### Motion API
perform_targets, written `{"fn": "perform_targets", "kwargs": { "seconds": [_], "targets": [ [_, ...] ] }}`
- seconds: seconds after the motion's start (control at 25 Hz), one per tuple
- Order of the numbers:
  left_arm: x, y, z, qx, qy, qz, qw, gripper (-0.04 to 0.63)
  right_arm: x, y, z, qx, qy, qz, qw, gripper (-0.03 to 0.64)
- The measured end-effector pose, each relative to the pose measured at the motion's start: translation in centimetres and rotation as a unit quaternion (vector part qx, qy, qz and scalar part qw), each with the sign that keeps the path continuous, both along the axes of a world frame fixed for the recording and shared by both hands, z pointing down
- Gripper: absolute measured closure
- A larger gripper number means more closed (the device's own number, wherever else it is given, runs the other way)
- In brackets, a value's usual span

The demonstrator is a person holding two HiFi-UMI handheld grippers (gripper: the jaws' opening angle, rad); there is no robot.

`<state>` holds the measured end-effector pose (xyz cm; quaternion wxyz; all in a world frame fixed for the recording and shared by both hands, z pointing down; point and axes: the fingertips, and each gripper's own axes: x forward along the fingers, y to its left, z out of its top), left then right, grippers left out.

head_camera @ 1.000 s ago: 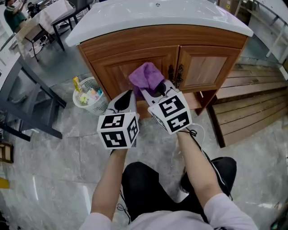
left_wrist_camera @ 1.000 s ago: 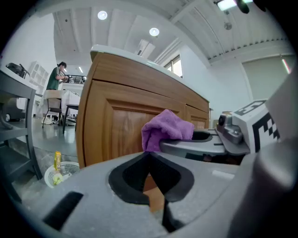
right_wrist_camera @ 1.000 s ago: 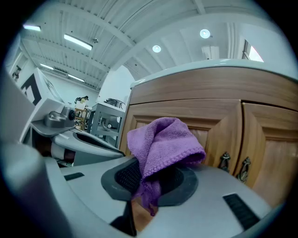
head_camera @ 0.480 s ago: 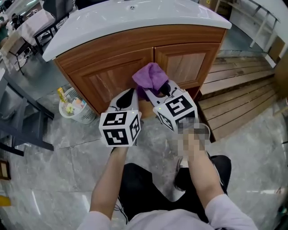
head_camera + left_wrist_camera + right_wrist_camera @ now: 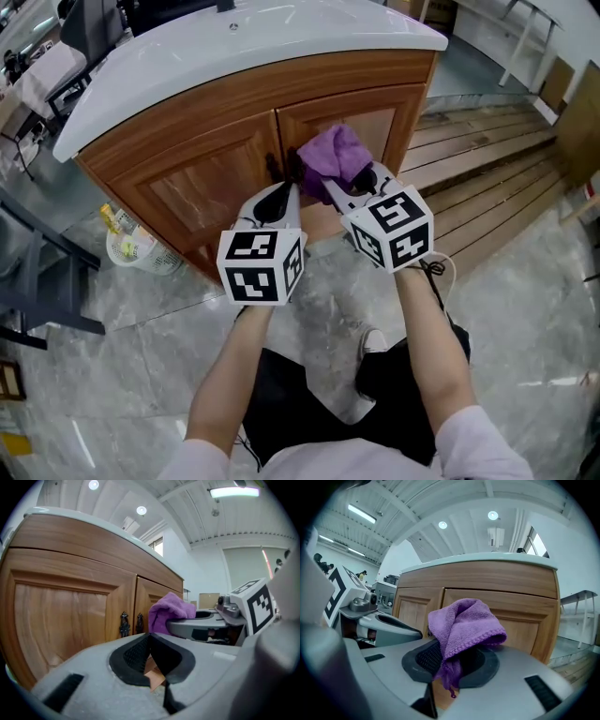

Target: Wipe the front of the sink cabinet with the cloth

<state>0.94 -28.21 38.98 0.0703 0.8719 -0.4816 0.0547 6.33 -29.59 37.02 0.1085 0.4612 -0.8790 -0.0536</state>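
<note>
On the floor off the left corner of the sink cabinet (image 5: 244, 103) a small basket (image 5: 131, 248) stands clear of where you work, so it should not get in your way. Your left gripper (image 5: 279, 195) hangs low in front of the left door (image 5: 187, 192), its jaws drawn together with nothing between them; it carries nothing and seems parked there as a spare, just short of the wood. Past it, the two dark handles (image 5: 130, 623) mark the seam where the doors meet. Your right gripper (image 5: 349, 190) is clamped on the purple cloth (image 5: 333, 155): the jaws pinch its lower folds, so the bulk bunches up above them as a soft pad facing the cabinet, which is the part you want meeting the wood. That pad sits before the upper left part of the right door (image 5: 370, 127), just right of the handles and under the overhanging edge of the white counter (image 5: 234, 47). Whether it touches the door I cannot tell. Farther right, wooden planks (image 5: 478, 155) lie on the floor, well apart from the cloth.
</note>
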Motion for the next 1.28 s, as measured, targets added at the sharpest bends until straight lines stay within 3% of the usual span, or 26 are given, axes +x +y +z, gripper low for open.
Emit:
{"fn": "perform_targets", "kwargs": {
  "seconds": [0.44, 0.84, 1.12, 1.28],
  "targets": [
    [6.7, -1.7, 0.9, -0.004, -0.012, 0.040, 0.9991, 0.590, 7.7, -2.7, 0.5, 0.012, 0.015, 0.062, 0.998, 0.545],
    [10.6, -3.1, 1.6, -0.008, -0.013, 0.062, 0.9980, 0.591, 15.1, -4.5, 1.4, 0.004, 0.000, 0.126, 0.992, 0.544],
    [11.7, -3.2, 2.5, -0.015, -0.012, 0.069, 0.9974, 0.591, 17.7, -4.9, 1.4, -0.003, -0.004, 0.157, 0.988, 0.544],
    [10.9, -2.9, 2.3, -0.014, -0.013, 0.063, 0.9978, 0.591, 16.8, -4.4, 1.0, -0.003, 0.007, 0.145, 0.989, 0.545]
  ]
}}
